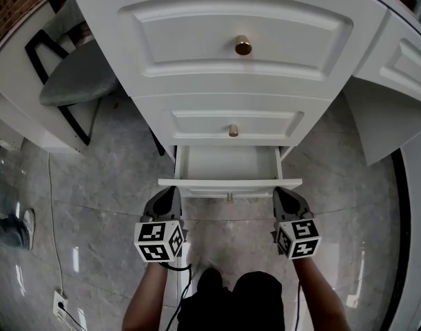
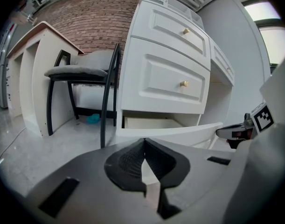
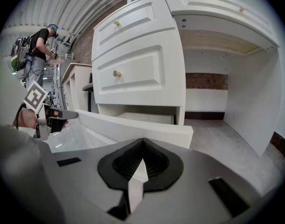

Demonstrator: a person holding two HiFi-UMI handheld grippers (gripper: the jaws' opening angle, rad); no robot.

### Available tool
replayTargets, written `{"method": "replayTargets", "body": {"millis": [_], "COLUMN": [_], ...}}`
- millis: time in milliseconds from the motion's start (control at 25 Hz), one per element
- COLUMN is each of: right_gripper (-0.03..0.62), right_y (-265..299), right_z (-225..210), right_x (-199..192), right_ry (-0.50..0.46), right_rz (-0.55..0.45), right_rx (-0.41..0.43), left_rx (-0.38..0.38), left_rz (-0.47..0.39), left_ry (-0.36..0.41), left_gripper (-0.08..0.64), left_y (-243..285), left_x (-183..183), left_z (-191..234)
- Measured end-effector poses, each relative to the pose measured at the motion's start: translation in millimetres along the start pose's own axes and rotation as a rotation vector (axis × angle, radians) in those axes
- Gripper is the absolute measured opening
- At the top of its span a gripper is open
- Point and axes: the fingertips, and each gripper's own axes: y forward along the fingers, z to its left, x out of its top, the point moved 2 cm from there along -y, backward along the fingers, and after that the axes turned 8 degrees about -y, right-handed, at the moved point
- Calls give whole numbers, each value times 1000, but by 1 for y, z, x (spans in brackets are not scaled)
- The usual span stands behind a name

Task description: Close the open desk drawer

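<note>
The white desk's lowest drawer (image 1: 229,163) stands pulled out and looks bare inside. Its front panel (image 1: 229,183) faces me, with a small brass knob (image 1: 229,197) below the rim. My left gripper (image 1: 171,194) is shut at the panel's left end, and my right gripper (image 1: 284,194) is shut at its right end. In the left gripper view, the shut left gripper (image 2: 143,143) points at the drawer front (image 2: 179,132). In the right gripper view, the shut right gripper (image 3: 142,142) points at that front (image 3: 133,129). I cannot tell whether either one touches it.
Two shut drawers with brass knobs (image 1: 243,45) sit above the open one. A black-framed chair with a grey seat (image 1: 76,81) stands at the left. The desk's kneehole (image 3: 226,92) opens at the right. A cable (image 1: 52,205) runs over the floor. A person (image 3: 37,50) stands far behind.
</note>
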Motion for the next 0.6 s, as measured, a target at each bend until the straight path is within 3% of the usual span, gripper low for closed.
{"method": "replayTargets", "body": {"millis": [600], "right_gripper": [5], "right_y": [42], "right_z": [-22], "right_x": [16], "right_ry": [10], "right_rz": [-32], "right_rx": [-36], "left_rx": [12], "left_rz": [-33], "left_ry": [-5], "left_gripper": [9], "left_y": [44], "left_x": [22], "left_z": [8]}}
